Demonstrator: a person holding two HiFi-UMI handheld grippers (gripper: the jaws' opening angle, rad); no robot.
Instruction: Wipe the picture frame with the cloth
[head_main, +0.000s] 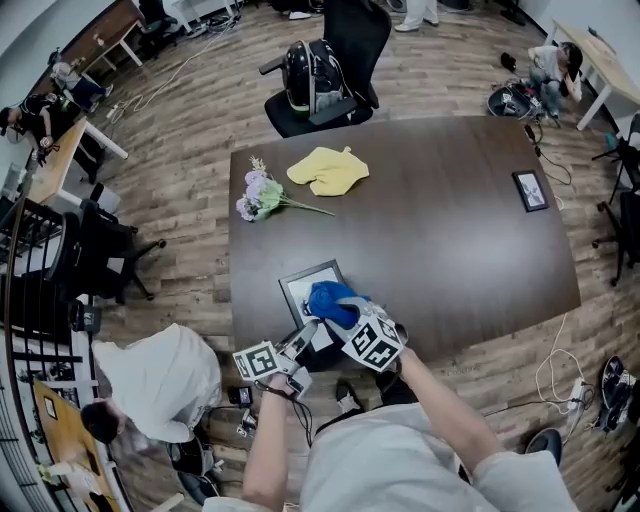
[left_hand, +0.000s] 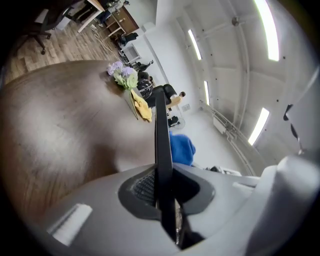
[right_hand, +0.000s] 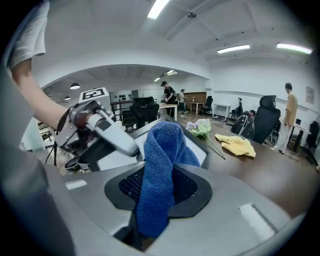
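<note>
The microfibre cloth (head_main: 333, 301) was bright blue; the rectangular picture frame (head_main: 302, 290) black-rimmed, pale inside. The wood-grained table (head_main: 450, 230) was dark brown, the crumpled rag (head_main: 328, 171) yellow, the artificial flower sprig (head_main: 258, 193) lilac with green leaves.

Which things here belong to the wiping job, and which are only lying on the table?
In use: picture frame, in the left gripper; blue cloth, in the right gripper.
Lying about: yellow cloth; flowers; small flat dark-rimmed item.
</note>
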